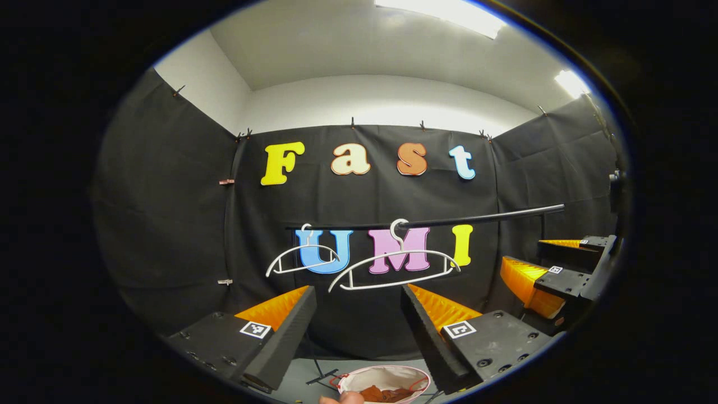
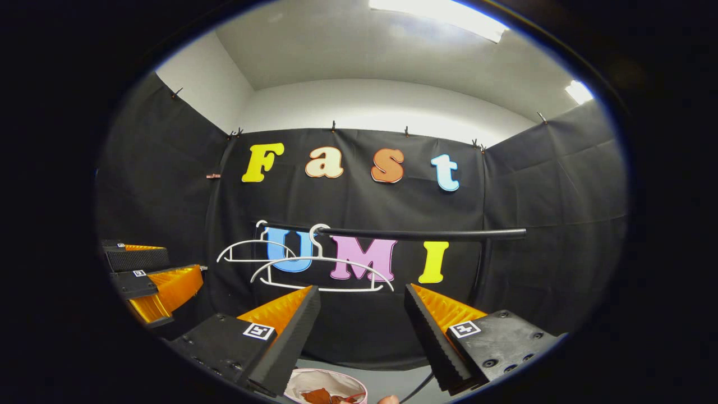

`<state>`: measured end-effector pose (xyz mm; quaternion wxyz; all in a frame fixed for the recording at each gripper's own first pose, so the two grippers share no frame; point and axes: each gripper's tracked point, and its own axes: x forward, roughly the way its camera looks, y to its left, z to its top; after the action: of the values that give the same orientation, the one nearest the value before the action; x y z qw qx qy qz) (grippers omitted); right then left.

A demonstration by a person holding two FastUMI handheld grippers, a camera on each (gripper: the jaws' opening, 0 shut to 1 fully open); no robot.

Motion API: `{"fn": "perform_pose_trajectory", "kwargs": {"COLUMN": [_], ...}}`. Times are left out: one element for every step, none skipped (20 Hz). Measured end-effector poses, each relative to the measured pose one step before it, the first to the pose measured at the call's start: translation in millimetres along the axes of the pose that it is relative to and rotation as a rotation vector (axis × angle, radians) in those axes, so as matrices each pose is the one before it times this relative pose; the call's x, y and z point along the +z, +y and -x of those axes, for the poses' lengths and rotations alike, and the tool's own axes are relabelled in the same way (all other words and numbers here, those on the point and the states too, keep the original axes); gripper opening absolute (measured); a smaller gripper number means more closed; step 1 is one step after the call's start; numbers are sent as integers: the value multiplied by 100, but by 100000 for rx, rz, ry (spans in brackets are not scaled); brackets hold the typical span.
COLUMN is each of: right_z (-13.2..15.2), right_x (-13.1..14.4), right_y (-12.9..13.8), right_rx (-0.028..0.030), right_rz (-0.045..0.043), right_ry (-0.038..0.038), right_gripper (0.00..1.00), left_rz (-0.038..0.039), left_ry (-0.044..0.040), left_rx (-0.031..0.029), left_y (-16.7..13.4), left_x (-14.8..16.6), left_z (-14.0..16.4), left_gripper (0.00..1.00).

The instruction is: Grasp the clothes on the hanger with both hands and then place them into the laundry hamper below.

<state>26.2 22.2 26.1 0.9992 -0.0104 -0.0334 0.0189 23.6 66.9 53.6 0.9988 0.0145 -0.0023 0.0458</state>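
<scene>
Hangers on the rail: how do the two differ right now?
Left gripper view: the near hanger looks bigger and hangs lower; the far hanger looks smaller and sits higher, further left along the rail. The near hanger tilts, its left end lower; the far hanger hangs more level. The near hanger overlaps the far hanger's right end. Shared: both white, both bare, both hooked on the rail.
</scene>
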Motion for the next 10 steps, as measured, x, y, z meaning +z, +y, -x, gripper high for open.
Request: {"fn": "perform_pose_trajectory", "kwargs": {"right_z": [13,10,13,-42,-62,-13,29,42,47,-67], "right_x": [-40,-31,14,-22,-31,-98,-71,28,5,-31], "right_y": [-32,-121,-33,-94,-55,-44,-8,-63,-28,4], "right_rx": [-107,-278,-213,-401,-184,-116,-104,-161,-208,35], "right_rz": [-3,-170,-113,-33,-23,-26,-72,-219,-148,-170], "right_ry": [156,-16,-41,-183,-3,218,219,19,47,5], "right_gripper": [97,97,97,97,97,97,97,97,97,97], "left_rz": [-166,-151,-75,-6,88,61,-71,-165,-123,-85], "left_ry": [269,-48,-140,-220,-229,34,146,116,203,4], "left_rx": [-63,-5,-9,-73,-274,-273,-91,-69,53,-109], "left_y": [40,42,-15,5,-84,-83,7,17,45,0], "left_x": [-93,97,-6,80,-9,3,-71,34,-43,63], "left_z": [71,35,-10,-66,-47,-100,31,53,62,19], "left_gripper": [95,95,95,95,95,95,95,95,95,95]}}
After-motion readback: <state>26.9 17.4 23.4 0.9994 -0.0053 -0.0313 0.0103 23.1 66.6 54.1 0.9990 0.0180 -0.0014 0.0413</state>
